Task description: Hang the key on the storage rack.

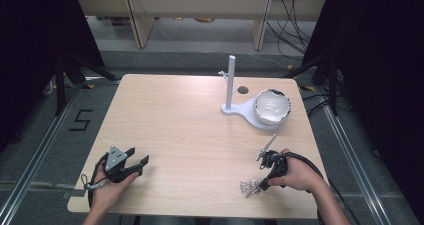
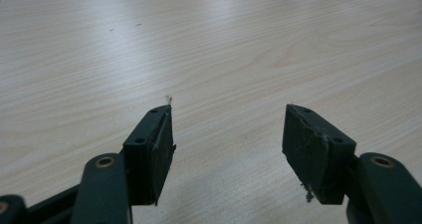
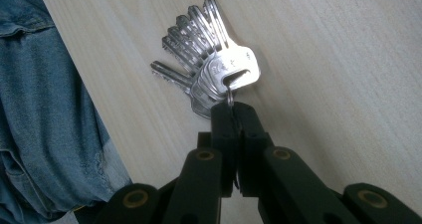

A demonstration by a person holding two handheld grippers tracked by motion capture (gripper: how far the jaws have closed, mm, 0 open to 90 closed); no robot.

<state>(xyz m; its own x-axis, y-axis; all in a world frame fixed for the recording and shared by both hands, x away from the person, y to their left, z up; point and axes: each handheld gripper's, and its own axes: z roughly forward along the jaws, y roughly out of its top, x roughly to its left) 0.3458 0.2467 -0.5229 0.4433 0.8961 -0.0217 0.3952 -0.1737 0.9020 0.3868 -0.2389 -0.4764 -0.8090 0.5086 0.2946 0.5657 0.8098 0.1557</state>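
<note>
Right tongs [image 3: 233, 115] pinch the silver key bunch [image 3: 209, 59] by its ring, lower centre; lift straight, steadily. Left tongs [image 2: 226, 134] gape empty.

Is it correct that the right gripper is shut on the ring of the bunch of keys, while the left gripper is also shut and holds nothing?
Not quite. The left gripper is open: the left gripper view shows its jaws set wide apart over bare table, holding nothing. The rest is right: the right gripper is shut on the ring of the bunch of keys.

One table [image 1: 190, 130], one stand [image 1: 231, 87], one bowl [image 1: 272, 106], one bunch of about six keys [image 3: 209, 55], two grippers: left [image 2: 226, 134], right [image 3: 234, 112].
</note>
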